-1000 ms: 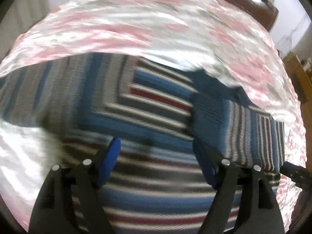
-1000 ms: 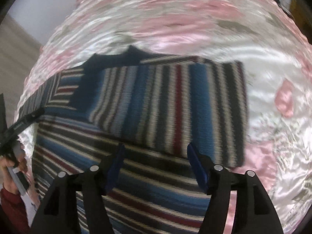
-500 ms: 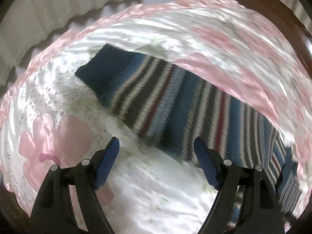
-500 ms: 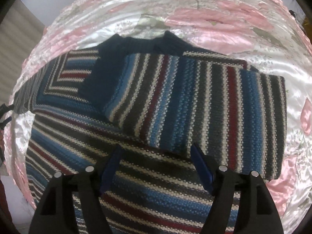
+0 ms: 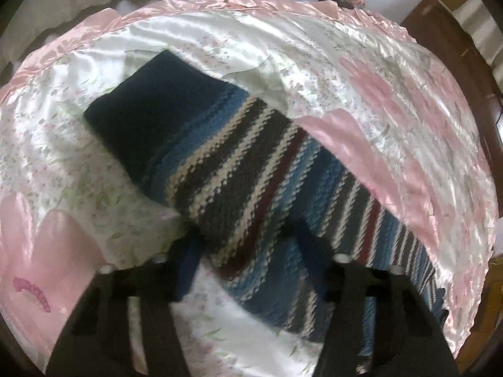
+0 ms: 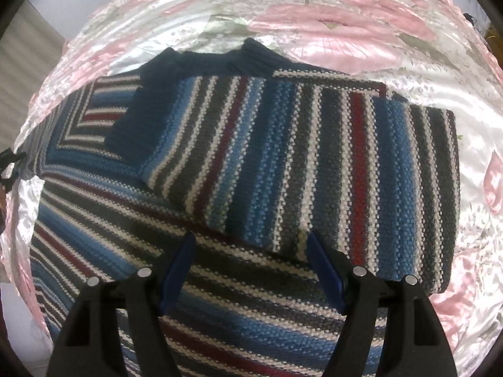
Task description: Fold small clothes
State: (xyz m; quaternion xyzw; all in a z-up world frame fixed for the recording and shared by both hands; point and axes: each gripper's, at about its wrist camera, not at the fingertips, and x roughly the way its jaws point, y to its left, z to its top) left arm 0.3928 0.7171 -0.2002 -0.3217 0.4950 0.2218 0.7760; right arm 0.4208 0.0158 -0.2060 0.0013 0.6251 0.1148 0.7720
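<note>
A striped knit sweater [image 6: 257,163] in blue, grey, white and dark red lies flat on a pink and white satin bedspread [image 6: 330,22]. One sleeve [image 6: 314,169] is folded across the chest, its navy cuff [image 6: 141,119] near the navy collar [image 6: 251,56]. My right gripper [image 6: 251,264] hovers open over the body, just below that folded sleeve. In the left wrist view the other sleeve [image 5: 267,194] stretches out straight, ending in a navy cuff [image 5: 151,116]. My left gripper [image 5: 248,257] is open right above that sleeve, one finger on each side of it.
The bedspread [image 5: 393,100] fills both views, with its pink border [image 5: 188,6] near a pale curtain and wall at the far side. Dark wooden furniture [image 5: 446,31] stands past the bed's right edge. A black gripper part [image 6: 9,163] shows at the right wrist view's left edge.
My left gripper swung from the sweater's body out to the straight sleeve and came down close over it. The right gripper moved slightly nearer the folded sleeve; both stayed open.
</note>
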